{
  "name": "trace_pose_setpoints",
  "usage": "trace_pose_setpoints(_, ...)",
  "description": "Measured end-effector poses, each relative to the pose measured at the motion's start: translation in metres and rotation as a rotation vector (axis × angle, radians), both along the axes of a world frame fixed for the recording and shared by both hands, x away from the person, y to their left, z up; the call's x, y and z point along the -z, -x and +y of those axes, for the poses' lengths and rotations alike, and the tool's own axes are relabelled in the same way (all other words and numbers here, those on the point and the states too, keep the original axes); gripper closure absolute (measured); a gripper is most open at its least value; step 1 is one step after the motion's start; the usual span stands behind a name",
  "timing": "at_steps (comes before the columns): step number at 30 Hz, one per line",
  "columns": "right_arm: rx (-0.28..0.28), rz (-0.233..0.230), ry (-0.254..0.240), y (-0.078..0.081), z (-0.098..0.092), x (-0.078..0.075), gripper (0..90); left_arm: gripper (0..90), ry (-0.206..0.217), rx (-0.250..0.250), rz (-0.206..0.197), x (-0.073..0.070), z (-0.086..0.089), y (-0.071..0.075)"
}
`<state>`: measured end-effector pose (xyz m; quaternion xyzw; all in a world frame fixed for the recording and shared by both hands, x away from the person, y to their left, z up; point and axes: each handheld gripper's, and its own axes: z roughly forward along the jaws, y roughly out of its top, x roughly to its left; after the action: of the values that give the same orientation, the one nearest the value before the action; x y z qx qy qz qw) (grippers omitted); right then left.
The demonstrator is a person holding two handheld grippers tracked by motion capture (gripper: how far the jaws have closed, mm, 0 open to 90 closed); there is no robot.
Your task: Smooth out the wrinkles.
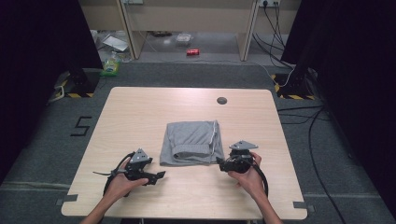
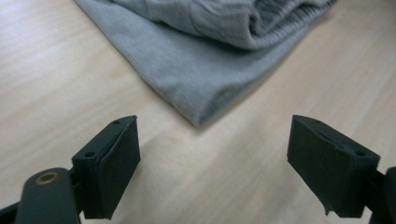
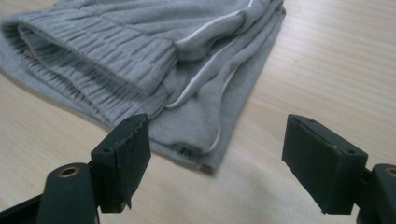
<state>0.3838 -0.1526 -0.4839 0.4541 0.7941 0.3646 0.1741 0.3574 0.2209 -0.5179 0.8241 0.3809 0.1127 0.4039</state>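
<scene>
Left gripper [image 1: 161, 175] and right gripper [image 1: 219, 162] wide open, empty, flanking near corners of folded grey sweat shorts [image 1: 190, 141] mid-frame on table [image 1: 140, 112], right one closer.

Bare table [image 1: 140, 112] around folded shorts [image 1: 189, 142].

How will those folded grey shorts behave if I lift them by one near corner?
The grey shorts will probably go floppy: soft knit, folded in loose layers, so the fold likely falls open. The gathered waistband looks thicker and may hang lower. Pushed across the wooden table, they would likely bunch rather than slide.
</scene>
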Motion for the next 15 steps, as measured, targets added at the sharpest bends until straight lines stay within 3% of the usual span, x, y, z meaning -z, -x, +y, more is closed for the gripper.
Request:
trace_pose_setpoints(7, -0.03, 0.006, 0.014, 0.014, 0.0, 0.005, 23.5, 16.1, -0.057, 0.008, -0.036, 0.003, -0.002, 0.013)
trace_pose_setpoints(15, -0.052, 0.022, 0.042, 0.027, -0.004, 0.012, 21.2, 16.0, -0.071, 0.011, -0.051, 0.004, 0.004, 0.029)
